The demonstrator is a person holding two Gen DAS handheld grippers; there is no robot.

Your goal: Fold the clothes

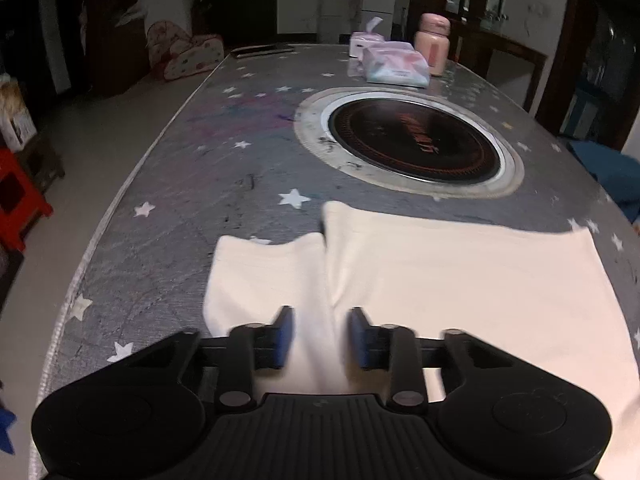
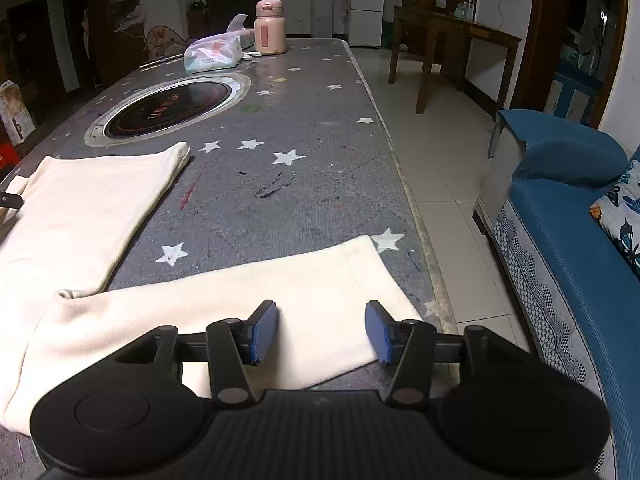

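A cream-white garment (image 1: 440, 280) lies flat on the grey star-patterned table (image 1: 200, 184). In the right wrist view it shows as trousers with two legs: a near leg (image 2: 248, 300) and a far leg (image 2: 92, 208). My left gripper (image 1: 322, 338) is open, its blue pads (image 1: 285, 340) to either side of a raised fold of the cloth at the waist end. My right gripper (image 2: 322, 330) is open just above the cuff end of the near leg, close to the table's right edge.
A round black inset cooktop (image 1: 412, 140) sits mid-table. Tissue packs (image 1: 396, 64) and a pink flask (image 1: 434, 42) stand at the far end. A blue sofa (image 2: 580, 240) is right of the table, a wooden desk (image 2: 448, 40) beyond, and a red stool (image 1: 16, 196) stands left.
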